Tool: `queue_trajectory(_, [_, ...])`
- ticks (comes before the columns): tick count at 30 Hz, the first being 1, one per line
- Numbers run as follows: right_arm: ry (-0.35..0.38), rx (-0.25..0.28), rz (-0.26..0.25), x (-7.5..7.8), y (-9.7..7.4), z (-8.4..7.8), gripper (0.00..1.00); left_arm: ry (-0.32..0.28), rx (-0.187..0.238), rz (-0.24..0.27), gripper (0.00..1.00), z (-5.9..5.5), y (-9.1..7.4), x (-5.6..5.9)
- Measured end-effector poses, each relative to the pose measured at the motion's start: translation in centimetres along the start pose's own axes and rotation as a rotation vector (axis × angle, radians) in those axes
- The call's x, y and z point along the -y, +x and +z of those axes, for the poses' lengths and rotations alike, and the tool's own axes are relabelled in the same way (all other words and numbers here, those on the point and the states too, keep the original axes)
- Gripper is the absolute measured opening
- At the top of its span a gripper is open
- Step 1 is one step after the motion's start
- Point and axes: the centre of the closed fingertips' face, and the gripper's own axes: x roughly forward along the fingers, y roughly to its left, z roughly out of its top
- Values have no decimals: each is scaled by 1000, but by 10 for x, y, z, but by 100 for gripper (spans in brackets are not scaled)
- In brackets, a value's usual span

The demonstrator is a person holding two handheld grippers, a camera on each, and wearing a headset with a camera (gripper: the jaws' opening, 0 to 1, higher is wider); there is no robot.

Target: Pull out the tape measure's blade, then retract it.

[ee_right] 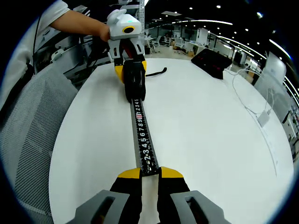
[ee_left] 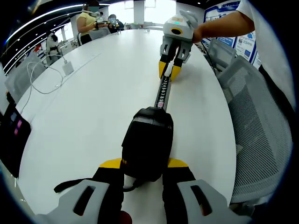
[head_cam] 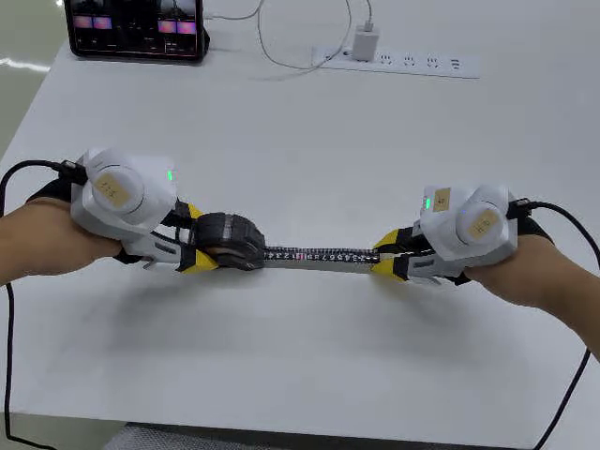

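A black tape measure case [head_cam: 228, 240] lies on the white table, and my left gripper [head_cam: 197, 248] is shut on it; its yellow-tipped jaws clamp the case [ee_left: 147, 142] from both sides. The grey blade [head_cam: 321, 255] with printed numbers runs out of the case to the right. My right gripper [head_cam: 386, 253] is shut on the blade's end, the blade [ee_right: 142, 140] stretching away from its yellow tips toward the case [ee_right: 134, 79]. The right gripper [ee_left: 169, 70] appears far off in the left gripper view, and the left gripper [ee_right: 126, 60] in the right gripper view.
A white power strip [head_cam: 398, 61] with a plugged charger and cables lies at the table's back. A dark tablet [head_cam: 137, 28] stands at the back left. A mesh chair [ee_left: 257, 121] sits beside the table's near edge. People sit at the far end of the room.
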Motion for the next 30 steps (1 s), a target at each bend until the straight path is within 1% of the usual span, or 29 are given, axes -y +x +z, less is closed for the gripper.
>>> queue_trajectory(19, [11,-27,-16,3,-15,-20,7,3,1,1,27,0,0,0])
queue_trajectory(30, [14,-34,-21,4,-19,-27,7,4,2,0,27,0,0,1])
